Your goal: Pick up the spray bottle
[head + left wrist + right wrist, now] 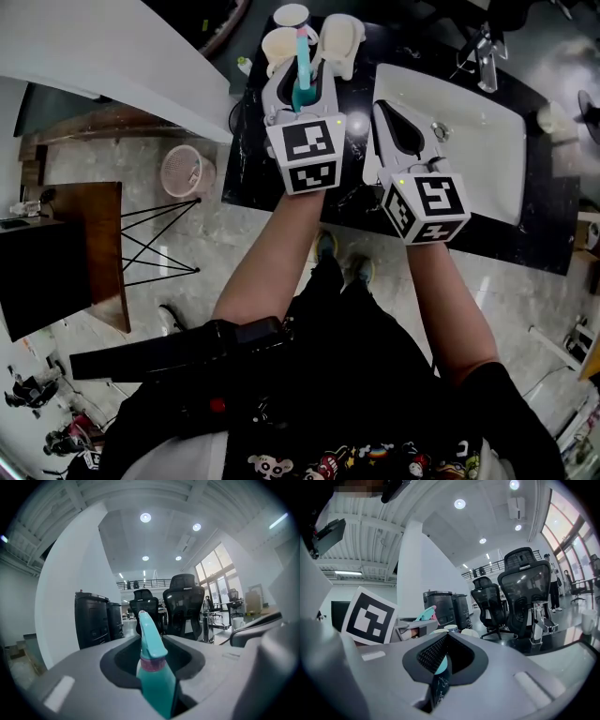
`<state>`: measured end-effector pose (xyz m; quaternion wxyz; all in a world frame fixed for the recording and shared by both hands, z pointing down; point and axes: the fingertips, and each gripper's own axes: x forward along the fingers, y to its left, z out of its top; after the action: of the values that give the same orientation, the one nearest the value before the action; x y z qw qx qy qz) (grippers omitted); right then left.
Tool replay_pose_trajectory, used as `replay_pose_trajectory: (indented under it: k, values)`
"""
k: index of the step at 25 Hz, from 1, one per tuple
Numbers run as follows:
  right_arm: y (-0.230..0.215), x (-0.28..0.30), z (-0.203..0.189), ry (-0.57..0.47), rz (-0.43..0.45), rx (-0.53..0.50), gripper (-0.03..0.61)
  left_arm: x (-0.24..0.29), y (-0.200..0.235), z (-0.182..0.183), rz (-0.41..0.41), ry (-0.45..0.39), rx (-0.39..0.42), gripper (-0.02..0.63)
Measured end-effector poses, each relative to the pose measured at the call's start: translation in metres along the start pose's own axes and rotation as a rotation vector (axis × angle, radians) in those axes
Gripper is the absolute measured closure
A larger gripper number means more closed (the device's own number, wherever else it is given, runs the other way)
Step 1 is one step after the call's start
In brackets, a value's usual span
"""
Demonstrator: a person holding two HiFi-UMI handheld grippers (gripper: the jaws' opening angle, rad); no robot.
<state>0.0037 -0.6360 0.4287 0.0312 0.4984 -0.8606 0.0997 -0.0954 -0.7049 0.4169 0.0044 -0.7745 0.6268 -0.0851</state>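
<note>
- Looking down in the head view, the left tool was clenched around a teal plastic spray bottle, whose nozzle head rose above the jaws. It was held over the far edge of a black marbled tabletop.
- Three cream-coloured cups stood on that tabletop just beyond the bottle.
- The right tool hovered just beside the left one, over the near-left corner of a white rectangular sink basin. Its jaws were drawn together.
- A chrome faucet stood at the basin's far side, and a pink wire basket sat on the floor to the left of the tabletop.
- Along the left tool's own view, the two grey jaws pressed on the bottle's body from either side. The bottle stood upright, with a pinkish collar under its trigger head.
- Black office chairs and tall black bins stood behind it.
- Along the right tool's own view, the jaws were closed to a thin slit and gripped nothing. Only a sliver of teal and of dark marbled surface showed through the slit.
- At the left of that view, the left tool's marker cube and the bottle's teal head were visible.
</note>
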Motion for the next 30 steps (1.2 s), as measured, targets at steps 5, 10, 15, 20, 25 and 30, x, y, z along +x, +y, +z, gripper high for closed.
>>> replay_pose_trajectory:
  k: [5,10,15,20,25,30]
  values:
    - [0.006,-0.019,0.015,-0.023,0.005,-0.018,0.555,-0.034,-0.017,0.018,-0.056,-0.027,-0.005,0.467]
    - [0.013,-0.044,0.027,-0.046,0.012,-0.036,0.555,-0.075,-0.04,0.032,-0.109,-0.056,-0.01,0.466]
    - [0.019,-0.074,0.032,-0.065,0.017,-0.041,0.555,-0.119,-0.06,0.038,-0.148,-0.077,-0.023,0.466]
    - [0.024,-0.101,0.036,-0.077,0.027,-0.048,0.555,-0.158,-0.075,0.042,-0.161,-0.086,-0.01,0.466]
    - [0.032,-0.125,0.036,-0.069,0.041,-0.088,0.557,-0.184,-0.087,0.05,-0.16,-0.092,-0.041,0.466]
    - [0.041,-0.144,0.042,-0.09,0.066,-0.106,0.557,-0.2,-0.096,0.057,-0.153,-0.102,-0.048,0.466]
